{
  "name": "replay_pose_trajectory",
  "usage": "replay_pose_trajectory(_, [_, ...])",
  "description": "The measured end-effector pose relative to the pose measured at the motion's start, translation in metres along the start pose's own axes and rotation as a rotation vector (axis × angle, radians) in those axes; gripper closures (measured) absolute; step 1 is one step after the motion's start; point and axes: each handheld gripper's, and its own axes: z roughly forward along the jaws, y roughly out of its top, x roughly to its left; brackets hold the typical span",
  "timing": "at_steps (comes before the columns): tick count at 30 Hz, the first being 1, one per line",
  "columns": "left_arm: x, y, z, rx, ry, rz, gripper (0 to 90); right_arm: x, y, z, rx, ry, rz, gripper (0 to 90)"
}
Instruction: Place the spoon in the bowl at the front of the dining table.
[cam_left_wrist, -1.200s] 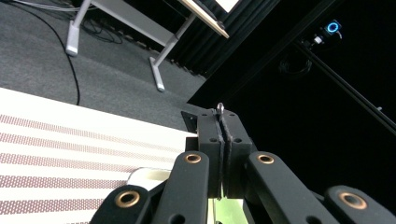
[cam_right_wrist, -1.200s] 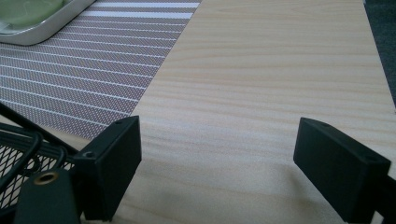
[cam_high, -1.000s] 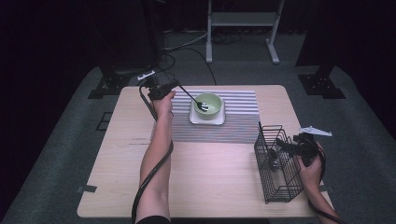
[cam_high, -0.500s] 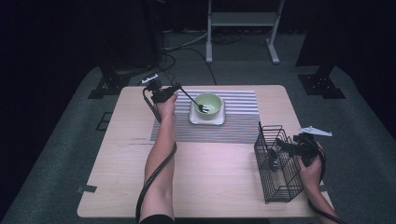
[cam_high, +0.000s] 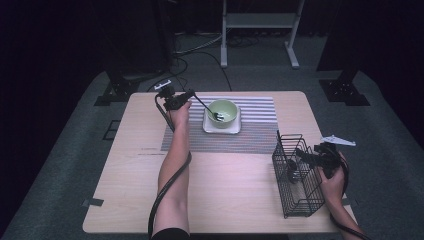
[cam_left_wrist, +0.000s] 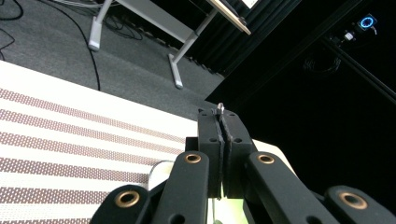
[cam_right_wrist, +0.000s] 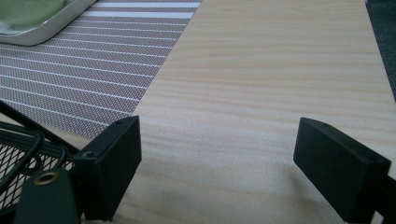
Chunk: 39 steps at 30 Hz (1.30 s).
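Note:
A pale green bowl sits on a white square plate on a striped mat. My left gripper is left of the bowl, shut on the handle of a thin metal utensil that slants down with its head inside the bowl. In the left gripper view the jaws are pressed together, with the handle tip poking out above them. My right gripper stands open against the right side of a black wire basket; nothing lies between its jaws.
The basket stands at the table's front right corner, close to the edge. In the right gripper view, bare wood separates the mat from the basket. Beyond the table's far edge are a metal stand's legs and cables on the floor.
The left forearm has shifted slightly to the right while the utensil's head has stayed in the bowl. The right gripper has not moved.

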Motion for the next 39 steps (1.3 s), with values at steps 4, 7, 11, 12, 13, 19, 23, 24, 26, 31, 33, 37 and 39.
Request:
replay_pose_trajectory(4, [0.002, -0.002, 0.002, 0.001, 0.001, -0.003, 88.7, 0.000, 0.000, 0.000, 0.000, 0.000, 0.000, 14.1])
replay_pose_trajectory(7, [0.003, -0.004, 0.004, 0.003, -0.001, -0.011, 88.7, 0.000, 0.000, 0.000, 0.000, 0.000, -0.001, 14.1])
replay_pose_trajectory(11, [0.004, -0.007, 0.006, 0.015, -0.005, -0.012, 88.7, 0.000, 0.000, 0.000, 0.000, 0.000, 0.000, 14.1])
replay_pose_trajectory(12, [0.004, -0.008, 0.006, 0.017, -0.005, -0.012, 88.7, 0.000, 0.000, 0.000, 0.000, 0.000, -0.001, 14.1])
replay_pose_trajectory(13, [0.005, -0.009, 0.007, 0.015, -0.007, -0.017, 88.7, 0.000, 0.000, 0.000, 0.000, 0.000, 0.000, 14.1])
replay_pose_trajectory(19, [0.007, -0.014, 0.010, 0.021, -0.010, -0.026, 88.8, 0.000, 0.000, 0.000, 0.000, 0.001, -0.002, 14.1])
replay_pose_trajectory(23, [0.008, -0.015, 0.010, 0.024, -0.010, -0.025, 88.7, 0.000, 0.000, 0.000, 0.000, 0.002, -0.001, 14.1])
replay_pose_trajectory(24, [0.008, -0.015, 0.010, 0.023, -0.011, -0.027, 88.7, 0.000, 0.000, 0.000, 0.000, 0.002, -0.001, 14.1])
replay_pose_trajectory(26, [0.009, -0.016, 0.010, 0.022, -0.015, -0.029, 88.7, 0.000, 0.000, 0.000, 0.000, 0.002, -0.001, 14.1])
replay_pose_trajectory(31, [0.010, -0.017, 0.011, 0.026, -0.018, -0.035, 88.5, 0.000, 0.000, 0.000, -0.001, 0.003, -0.001, 14.1])
replay_pose_trajectory(33, [0.011, -0.017, 0.011, 0.029, -0.018, -0.033, 88.5, 0.000, 0.000, 0.000, -0.002, 0.004, -0.001, 14.1])
replay_pose_trajectory(37, [0.012, -0.019, 0.012, 0.032, -0.019, -0.036, 88.1, 0.000, 0.000, 0.000, -0.002, 0.006, 0.000, 14.1])
replay_pose_trajectory(39, [0.013, -0.020, 0.013, 0.033, -0.021, -0.036, 87.9, 0.000, 0.000, -0.001, -0.002, 0.007, 0.001, 14.1])
